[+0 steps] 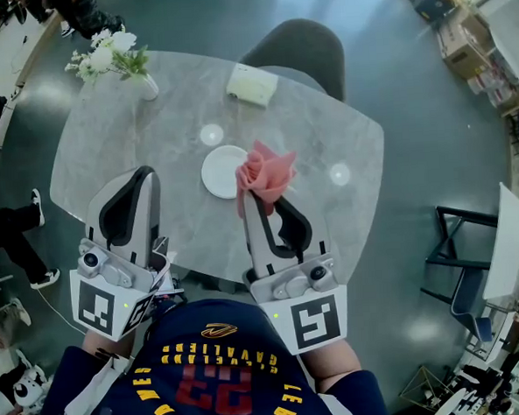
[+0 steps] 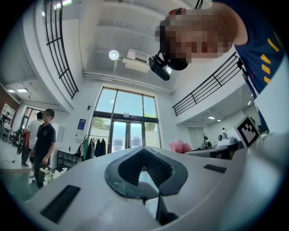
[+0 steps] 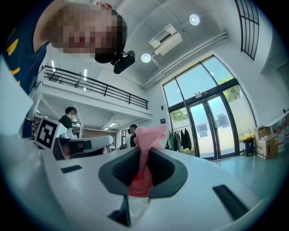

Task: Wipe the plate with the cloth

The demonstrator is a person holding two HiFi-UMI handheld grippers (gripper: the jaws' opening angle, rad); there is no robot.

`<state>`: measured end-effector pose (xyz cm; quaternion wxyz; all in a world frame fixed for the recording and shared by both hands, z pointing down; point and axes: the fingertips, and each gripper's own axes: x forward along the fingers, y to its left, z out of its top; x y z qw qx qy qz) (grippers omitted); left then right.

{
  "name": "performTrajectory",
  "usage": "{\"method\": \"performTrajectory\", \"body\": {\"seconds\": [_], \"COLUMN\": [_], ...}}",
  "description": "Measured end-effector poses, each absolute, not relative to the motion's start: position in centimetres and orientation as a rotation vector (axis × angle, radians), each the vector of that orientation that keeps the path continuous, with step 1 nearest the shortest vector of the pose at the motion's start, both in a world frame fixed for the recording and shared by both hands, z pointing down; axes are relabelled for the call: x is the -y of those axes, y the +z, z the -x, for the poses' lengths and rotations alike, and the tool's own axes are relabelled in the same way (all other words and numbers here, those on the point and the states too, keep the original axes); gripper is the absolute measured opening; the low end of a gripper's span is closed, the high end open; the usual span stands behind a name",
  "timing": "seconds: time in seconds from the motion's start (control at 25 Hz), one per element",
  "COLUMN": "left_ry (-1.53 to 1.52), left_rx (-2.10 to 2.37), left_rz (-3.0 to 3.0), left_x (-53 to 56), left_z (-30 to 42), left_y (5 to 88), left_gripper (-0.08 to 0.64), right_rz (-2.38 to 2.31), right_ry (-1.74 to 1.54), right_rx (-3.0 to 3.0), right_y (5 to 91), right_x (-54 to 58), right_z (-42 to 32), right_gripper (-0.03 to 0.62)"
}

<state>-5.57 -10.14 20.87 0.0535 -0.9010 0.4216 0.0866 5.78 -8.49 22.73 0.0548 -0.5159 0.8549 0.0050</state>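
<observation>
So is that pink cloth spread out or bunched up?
Bunched up. The right gripper pinches the cloth in a crumpled wad, its folds sticking up past the jaws.

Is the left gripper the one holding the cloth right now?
No, the pink cloth is pinched in the right gripper; the left gripper has nothing between its jaws.
</observation>
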Motion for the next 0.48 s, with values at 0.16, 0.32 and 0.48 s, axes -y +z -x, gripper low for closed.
{"method": "performTrajectory", "body": {"seconds": [0.16, 0.32, 0.48], "left_ry": [0.263, 0.261, 0.26], "left_rx": [-1.282, -1.284, -1.287], "left_rz": [2.74, 2.743, 2.746], "left_x": [10.21, 10.2, 10.26], "left_z": [5.47, 5.54, 5.55], "left_y": [21.0, 21.04, 21.17], "left_gripper": [0.003, 0.003, 0.003], "right_rz": [1.568, 1.568, 1.57], "right_ry": [0.006, 0.005, 0.0], "right_rx": [-2.595, -2.593, -2.594], "right_y": [22.97, 22.96, 23.03], "right_x": [8.52, 8.47, 8.45], "right_z": [-5.88, -5.86, -5.85], "right_gripper": [0.046, 0.046, 0.046]}}
